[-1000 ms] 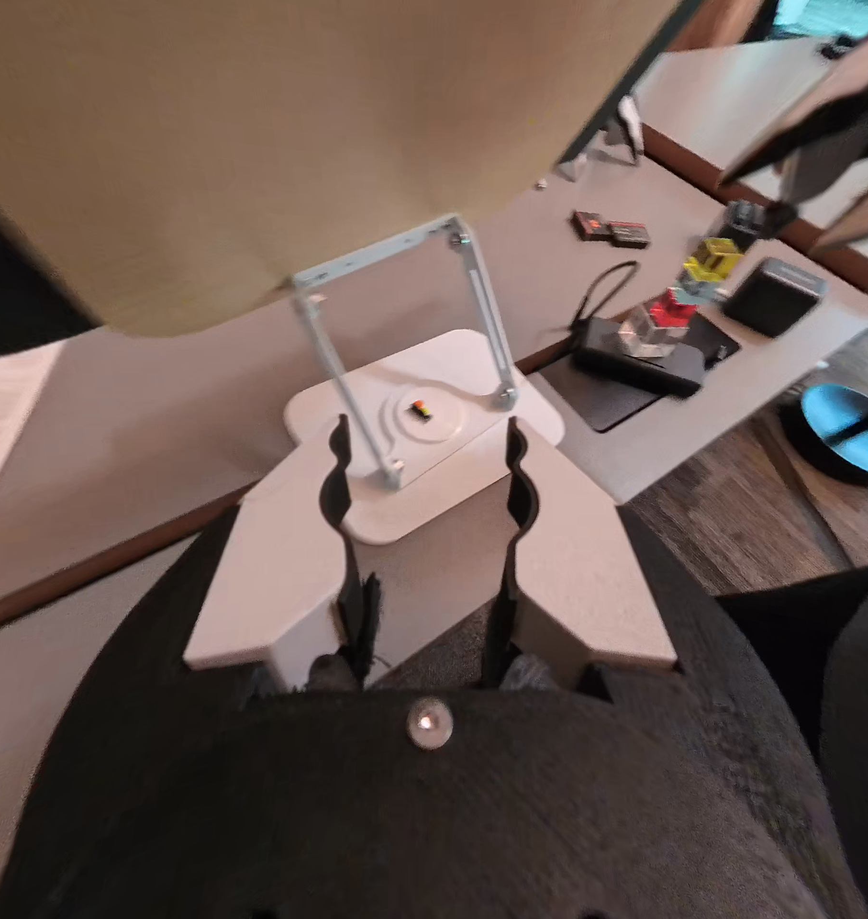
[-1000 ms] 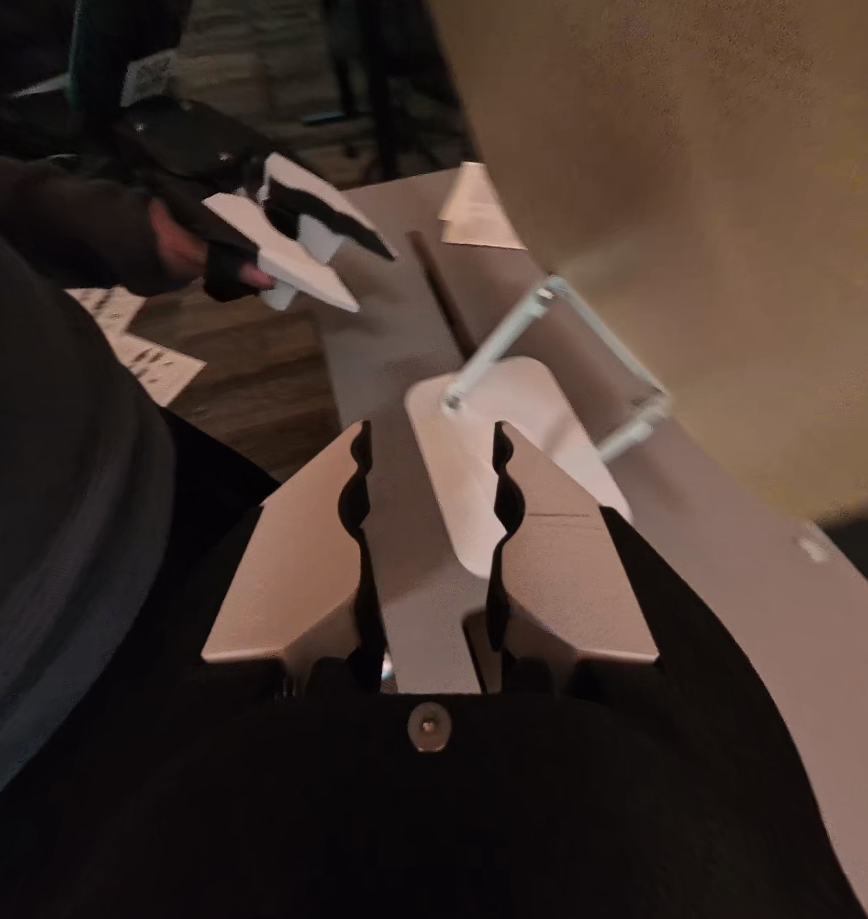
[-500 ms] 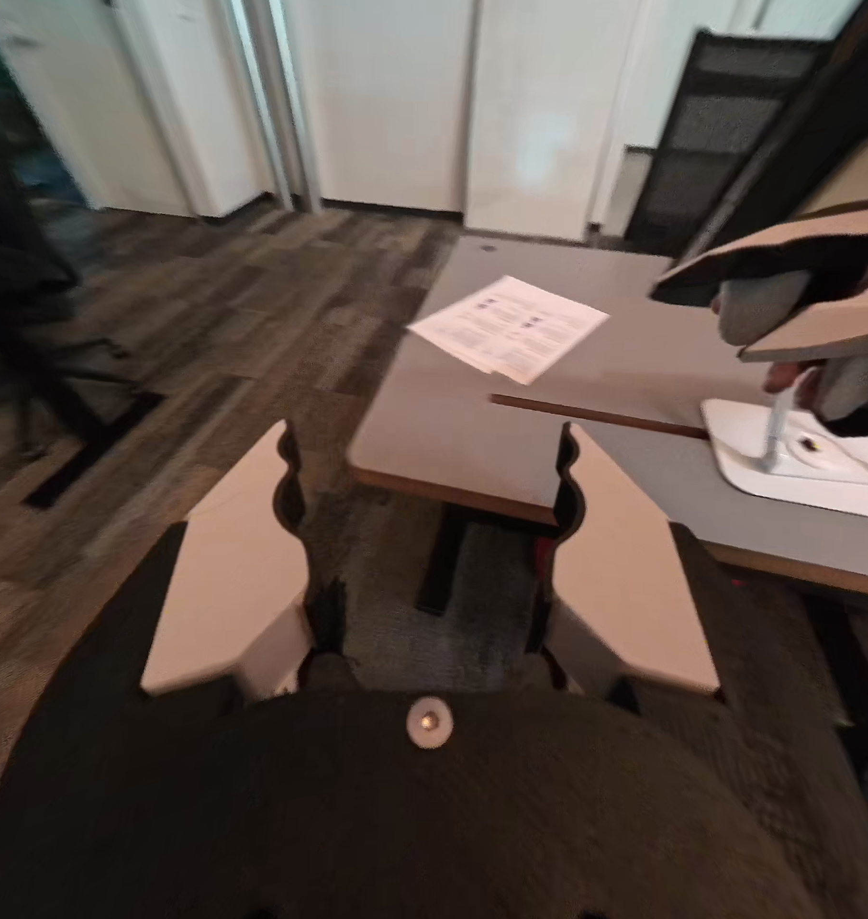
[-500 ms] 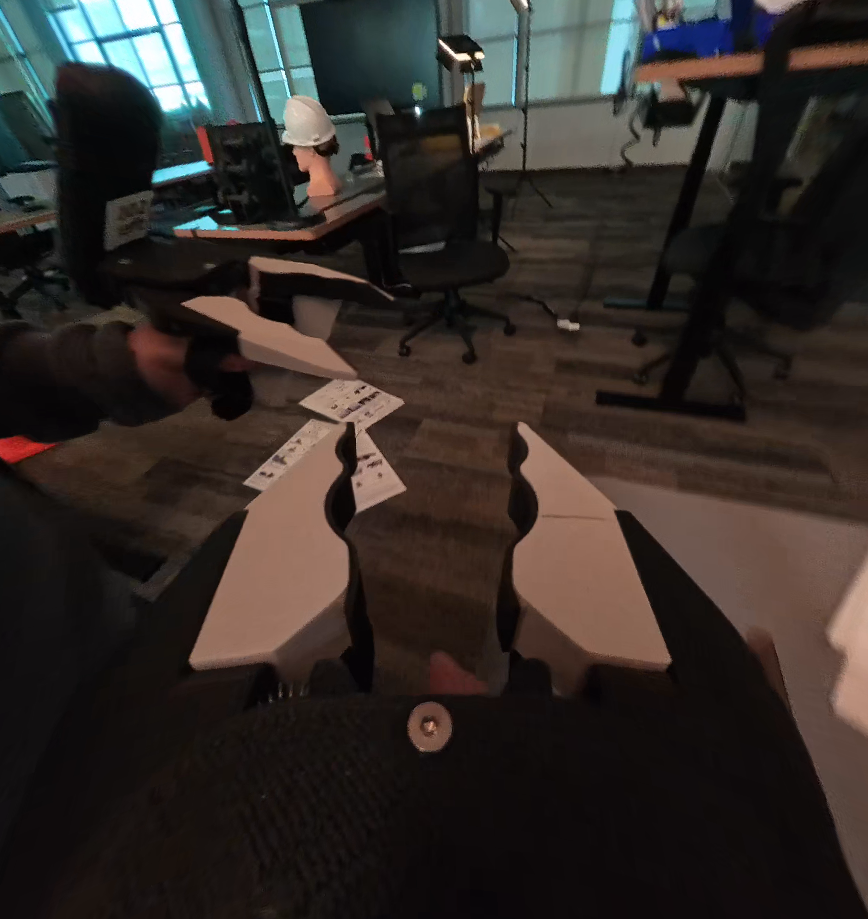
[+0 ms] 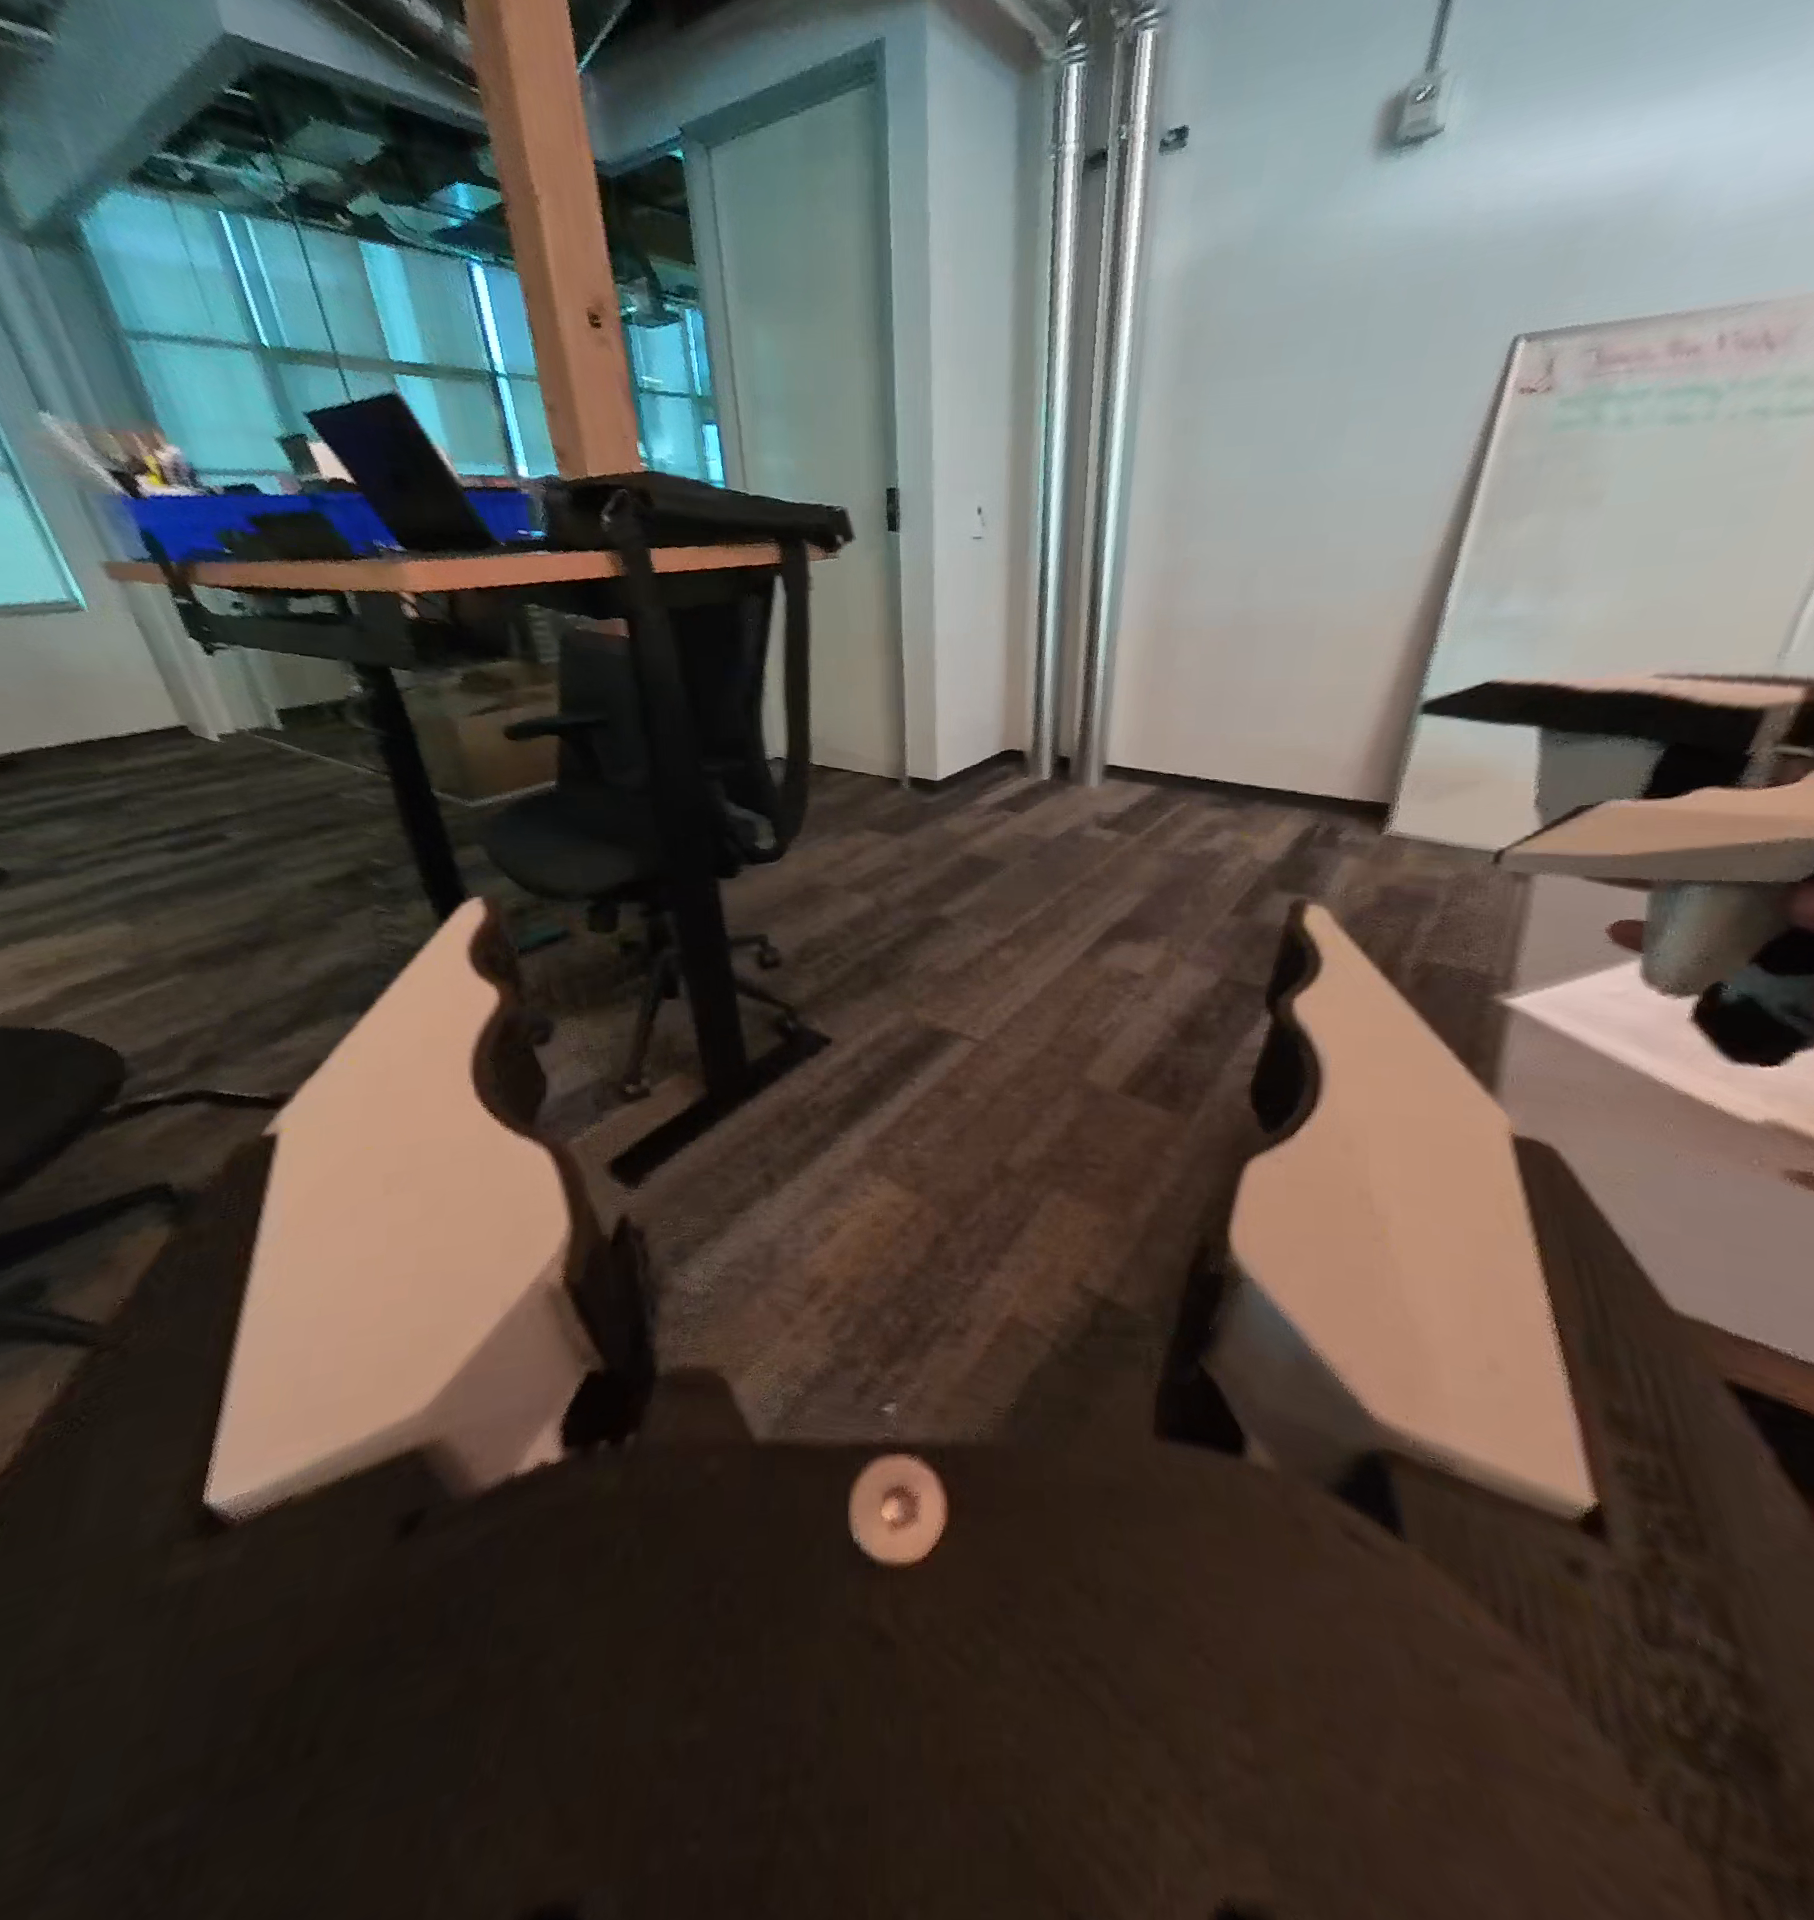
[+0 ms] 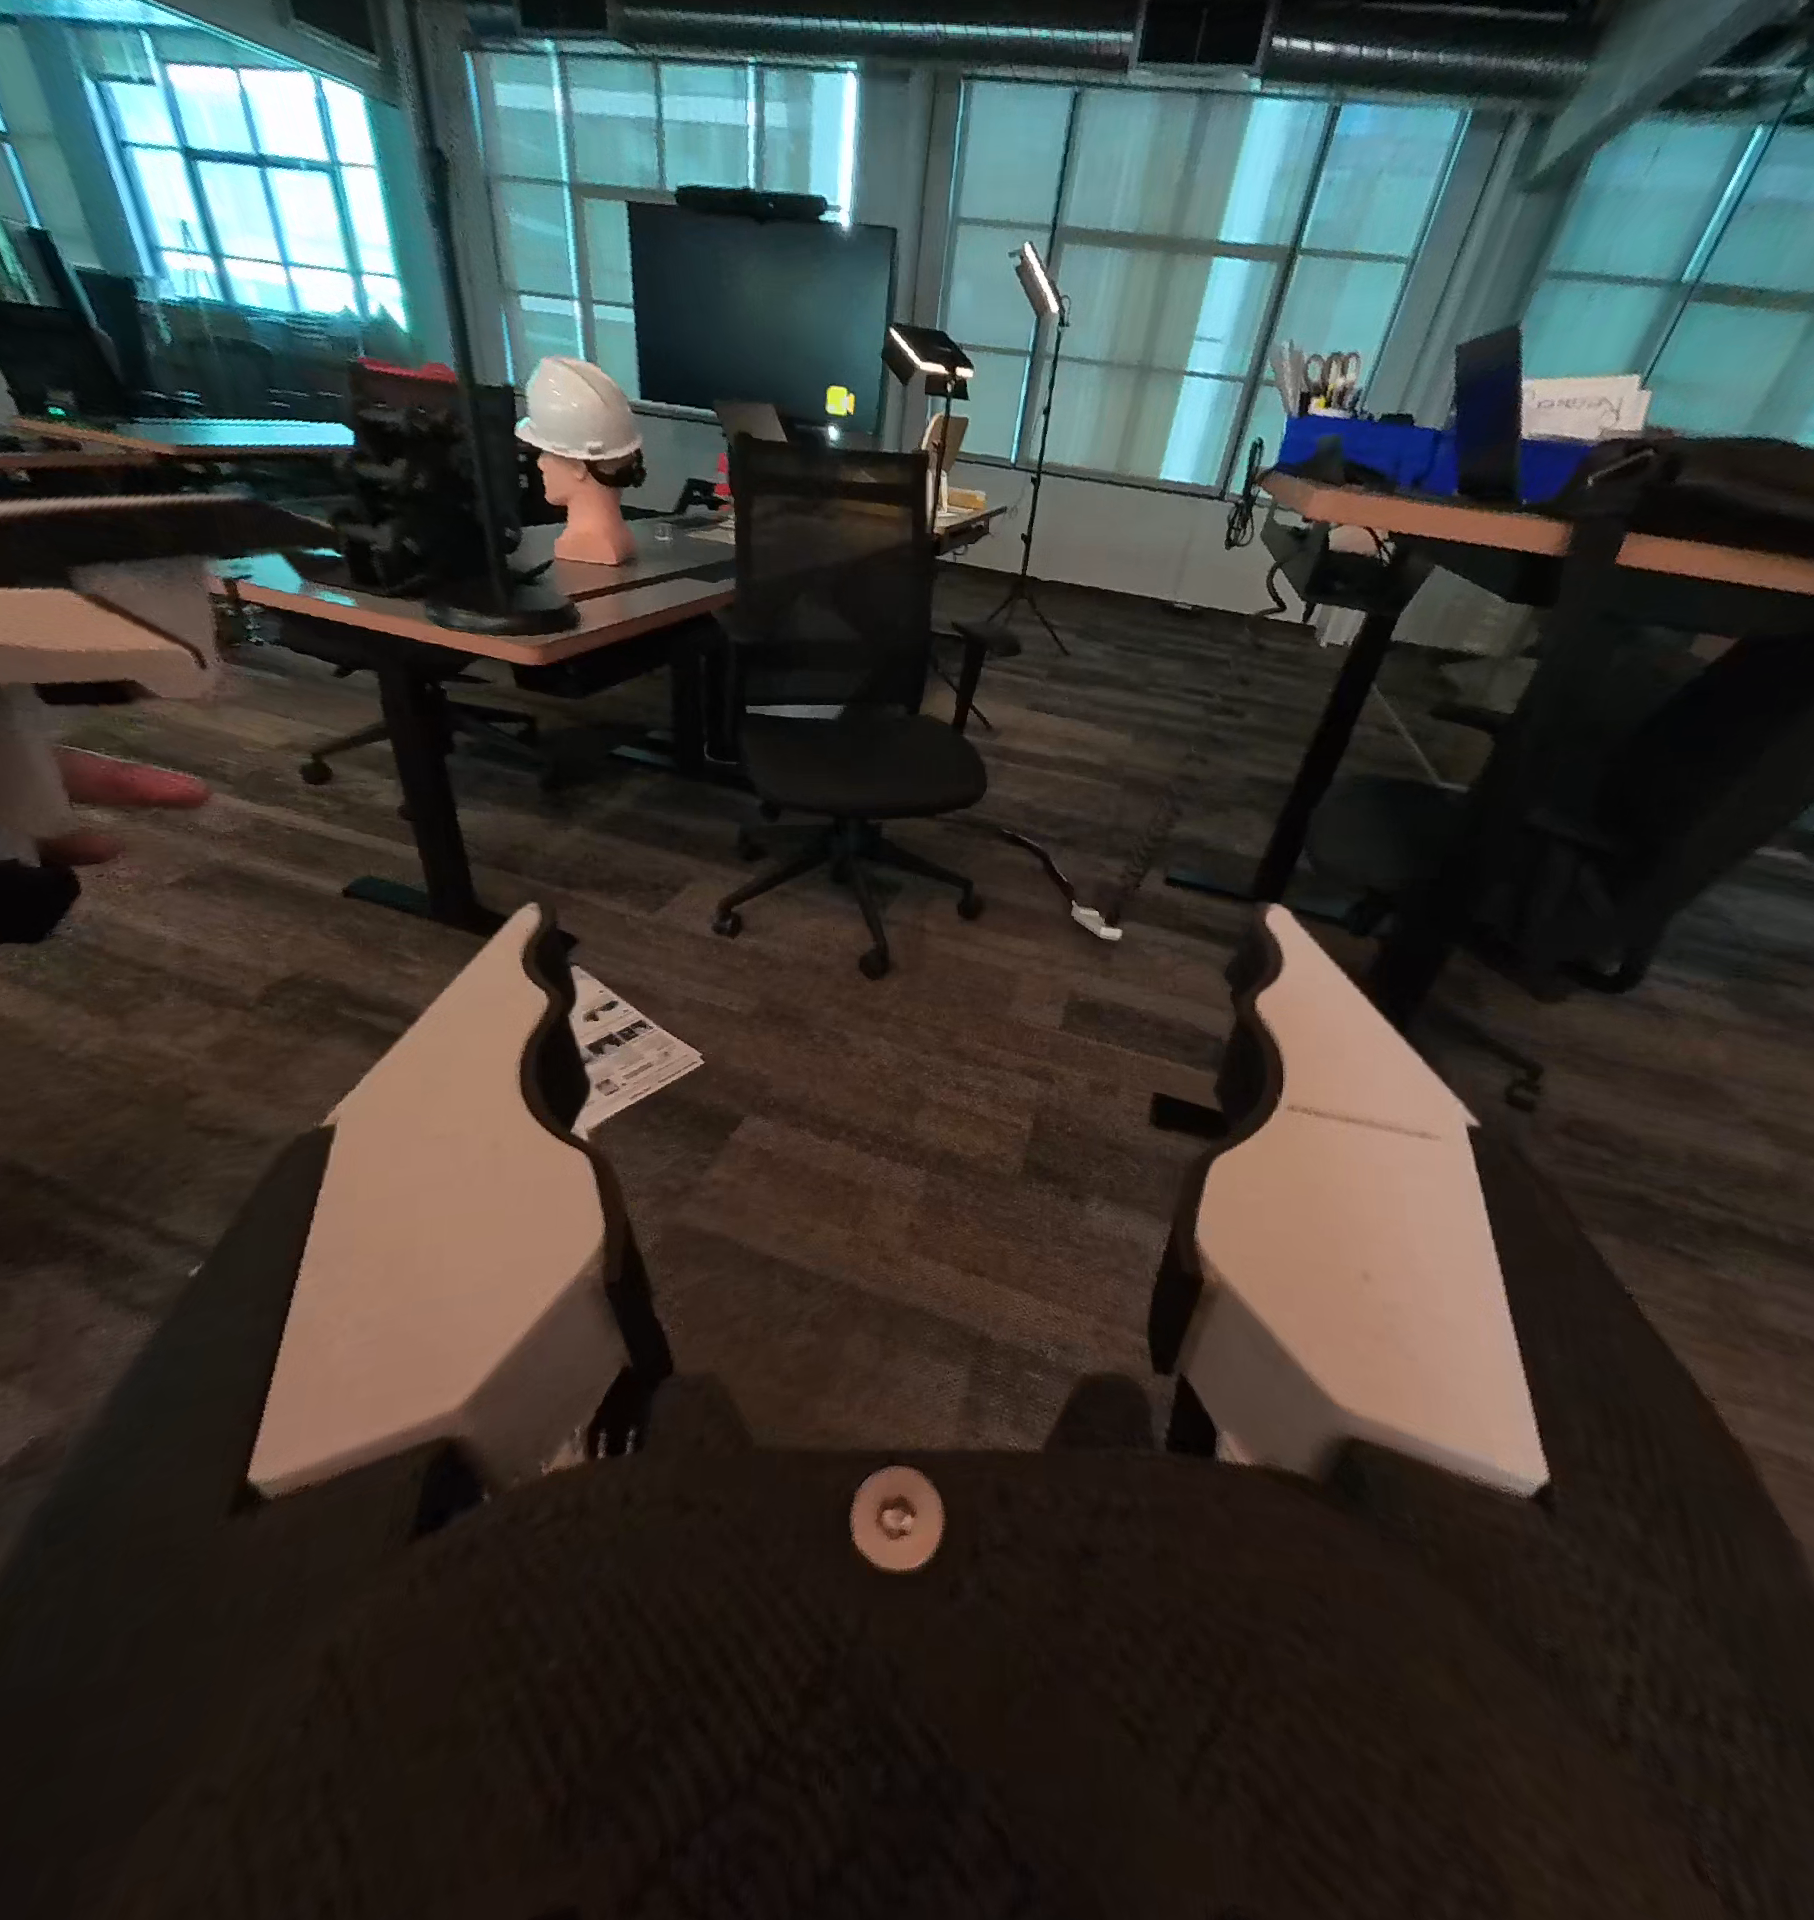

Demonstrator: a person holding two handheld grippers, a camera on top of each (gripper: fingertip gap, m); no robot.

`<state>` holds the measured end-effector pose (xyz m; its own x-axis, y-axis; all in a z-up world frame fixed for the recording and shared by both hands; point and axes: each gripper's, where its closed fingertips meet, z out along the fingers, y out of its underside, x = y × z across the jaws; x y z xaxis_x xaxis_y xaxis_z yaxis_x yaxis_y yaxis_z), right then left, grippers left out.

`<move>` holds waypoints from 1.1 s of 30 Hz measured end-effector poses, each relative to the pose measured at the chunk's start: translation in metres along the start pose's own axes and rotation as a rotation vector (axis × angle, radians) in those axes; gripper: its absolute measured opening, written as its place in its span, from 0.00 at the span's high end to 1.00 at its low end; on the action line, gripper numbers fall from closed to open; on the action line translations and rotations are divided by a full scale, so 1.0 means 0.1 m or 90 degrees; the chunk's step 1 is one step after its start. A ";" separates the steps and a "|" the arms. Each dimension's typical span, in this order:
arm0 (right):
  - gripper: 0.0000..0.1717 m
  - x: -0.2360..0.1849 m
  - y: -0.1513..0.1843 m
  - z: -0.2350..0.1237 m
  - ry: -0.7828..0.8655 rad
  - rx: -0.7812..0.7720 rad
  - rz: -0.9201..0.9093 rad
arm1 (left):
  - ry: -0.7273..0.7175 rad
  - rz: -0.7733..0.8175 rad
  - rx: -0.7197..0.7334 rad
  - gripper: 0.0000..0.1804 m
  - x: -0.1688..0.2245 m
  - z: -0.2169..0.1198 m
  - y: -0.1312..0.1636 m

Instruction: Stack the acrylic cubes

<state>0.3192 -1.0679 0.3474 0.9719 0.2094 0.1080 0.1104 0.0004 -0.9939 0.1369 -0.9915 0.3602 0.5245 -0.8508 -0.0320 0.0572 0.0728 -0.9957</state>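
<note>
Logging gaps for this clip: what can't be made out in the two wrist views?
- Right tool, left wrist view: cut off by the right edge.
- Left tool, right wrist view: cut off by the left edge.
- Whiteboard: writing blurred.
- Floor sheet: partly behind a finger.

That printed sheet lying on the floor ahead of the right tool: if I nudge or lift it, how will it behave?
The printed sheet looks thin and lies flat on the floor, so it is probably floppy and very light. A push would likely slide or crumple it rather than move it cleanly. With no raised edge visible, pinching it up may be hard. The right tool stands open, holding nothing.
</note>
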 end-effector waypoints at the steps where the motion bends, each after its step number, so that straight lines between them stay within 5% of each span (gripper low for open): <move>1: 0.27 0.11 0.06 0.13 0.008 -0.008 0.007 | -0.011 0.015 0.001 0.22 -0.12 0.10 0.04; 4: 0.26 0.54 0.23 0.54 0.038 -0.033 0.024 | -0.047 0.025 -0.028 0.19 -0.47 0.46 0.22; 8: 0.26 1.27 0.41 1.11 0.086 -0.061 0.017 | -0.080 0.098 -0.202 0.18 -0.94 1.09 0.77; 14: 0.26 2.49 0.52 1.91 0.130 -0.086 0.026 | -0.066 0.111 -0.233 0.15 -1.49 2.54 1.00; 20: 0.29 3.68 0.62 2.31 0.196 -0.133 -0.003 | 0.040 0.129 -0.231 0.13 -1.56 4.29 1.10; 27: 0.37 5.15 0.81 2.74 0.306 -0.132 -0.007 | 0.165 0.134 -0.161 0.13 -1.31 6.24 1.22; 33: 0.38 6.55 0.91 2.87 0.462 -0.123 0.022 | 0.363 0.133 -0.123 0.13 -0.82 8.05 1.34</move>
<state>0.9056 -0.6501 0.3210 0.8612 -0.4911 0.1307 0.0468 -0.1795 -0.9827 0.7849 -0.4930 0.2990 -0.0297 -0.9762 -0.2149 -0.1797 0.2167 -0.9596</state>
